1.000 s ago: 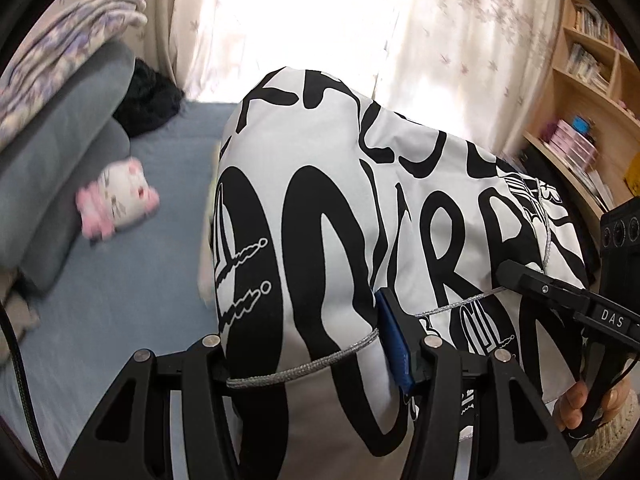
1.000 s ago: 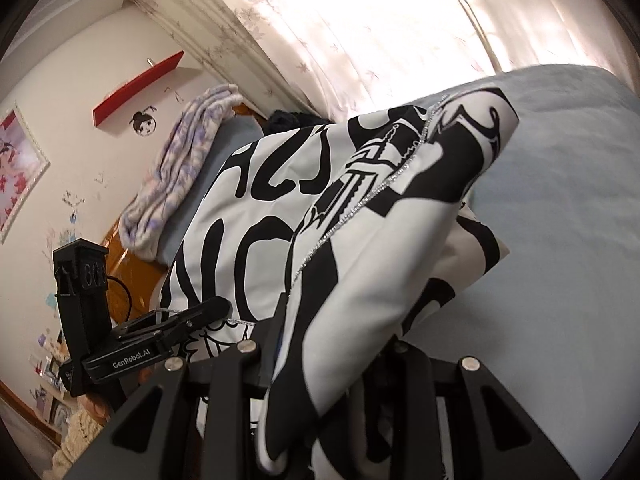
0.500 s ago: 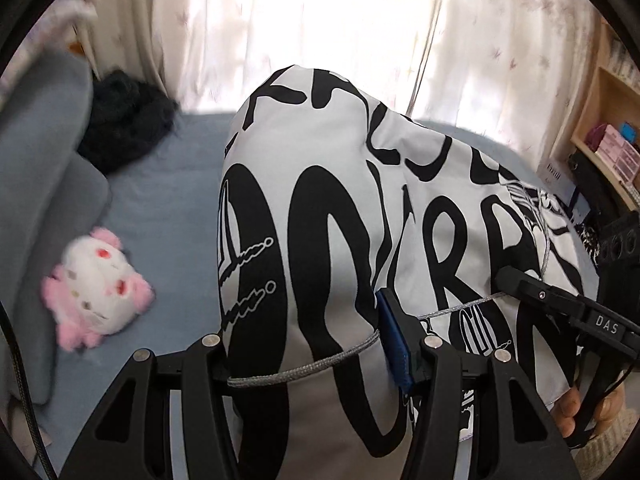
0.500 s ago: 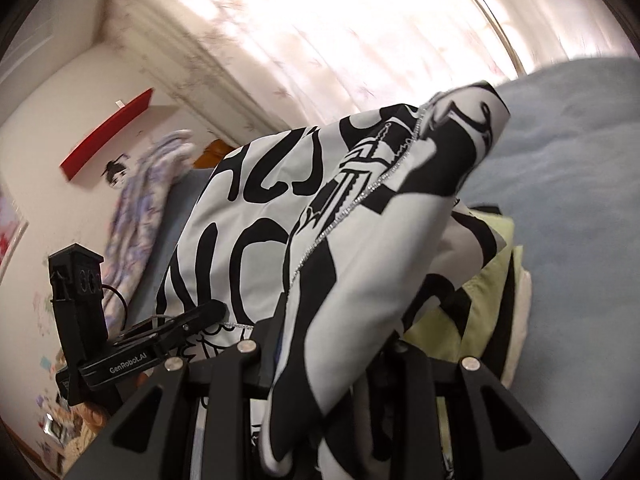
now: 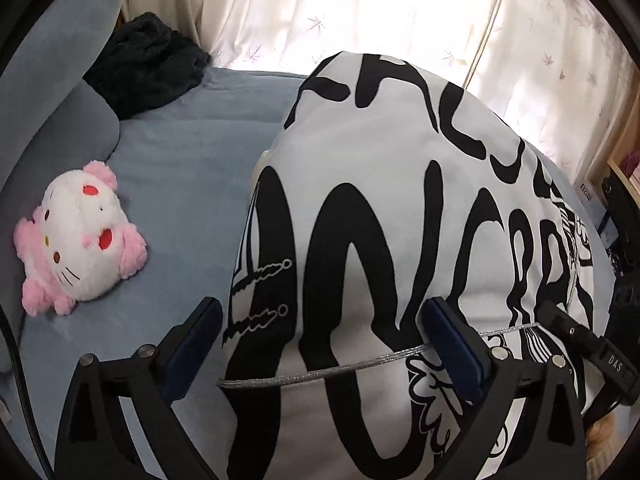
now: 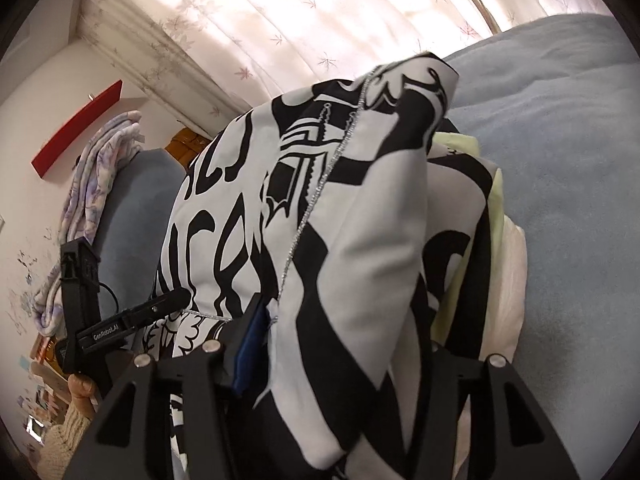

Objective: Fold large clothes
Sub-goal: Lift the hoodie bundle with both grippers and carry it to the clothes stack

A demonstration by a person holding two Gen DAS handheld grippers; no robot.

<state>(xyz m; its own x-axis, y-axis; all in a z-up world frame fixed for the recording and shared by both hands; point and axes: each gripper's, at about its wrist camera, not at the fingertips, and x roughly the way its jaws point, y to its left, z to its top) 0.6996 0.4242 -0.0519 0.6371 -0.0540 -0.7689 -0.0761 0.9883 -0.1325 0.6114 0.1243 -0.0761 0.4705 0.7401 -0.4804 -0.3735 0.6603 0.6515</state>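
Garment (image 5: 420, 208): big white piece with black lettering and a silver cord (image 5: 320, 372) along one edge. It's draped over a stack on the blue bed (image 5: 180, 168); right wrist view shows a pale yellow-green layer (image 6: 492, 216) and a white one under it.

Left gripper (image 5: 320, 344): jaws spread wide. Cloth lies across the gap and the cord runs between the fingers (image 5: 452, 344), but nothing is pinched. The left finger stands clear of the fabric edge.

Right gripper (image 6: 344, 356): jaws closed on a thick bunched fold of the garment, blue pad against the cloth. That fold rises away from the camera to a peak near the curtain (image 6: 280, 20).

Looks like mid-fold, one side released and the other held.

Risks:
- Only the right side carries the cloth. Pull hard and the released side drags, skewing the fold.
- Cord could snag on the left finger when that gripper backs off, tugging the edge out of line.
- Right grip holds several layers; it may lift the yellow-green layer too, or shed an inner layer.
- Plush toy (image 5: 80, 240) sits well to the left on the bed, and dark bundle (image 5: 148, 64) sits at the far corner. Neither is in the way unless the cloth is swung left.
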